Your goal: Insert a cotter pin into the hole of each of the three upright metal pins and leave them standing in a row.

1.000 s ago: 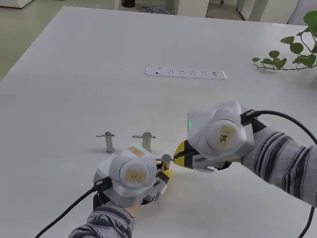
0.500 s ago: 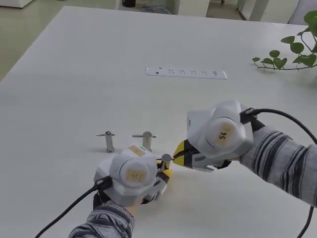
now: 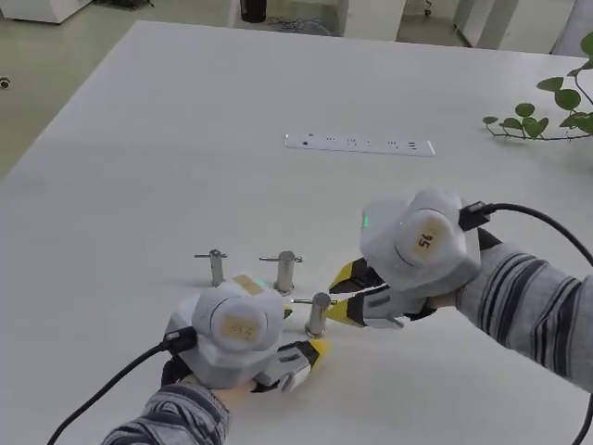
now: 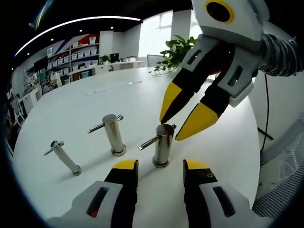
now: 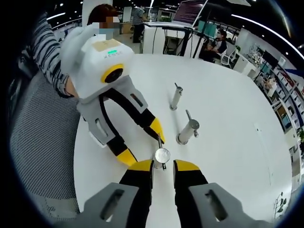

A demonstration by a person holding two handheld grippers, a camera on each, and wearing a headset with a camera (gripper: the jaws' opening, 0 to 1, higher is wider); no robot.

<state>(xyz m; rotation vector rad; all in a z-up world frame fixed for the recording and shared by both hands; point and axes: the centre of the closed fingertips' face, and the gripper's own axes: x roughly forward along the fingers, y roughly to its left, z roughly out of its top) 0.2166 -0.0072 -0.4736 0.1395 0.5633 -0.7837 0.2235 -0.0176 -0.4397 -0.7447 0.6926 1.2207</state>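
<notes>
Facing nearest metal pin [image 4: 164, 145], left tool [image 4: 160, 163] spread wide, right tool [image 5: 164, 164] narrowly parted at top

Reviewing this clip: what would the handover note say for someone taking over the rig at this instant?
Left gripper: open, jaws either side of the nearest metal pin at its base, not clamping it.
Right gripper: open, tips at that pin's top, beside the looped end of its cotter pin.
Things: the nearest, middle metal pin and far metal pin stand upright on the white table.
Done: each pin has a cotter pin through its hole.
Left: back both grippers off without tipping anything. In the head view the nearest pin sits off the other two's line, so it probably needs nudging into the row.
</notes>
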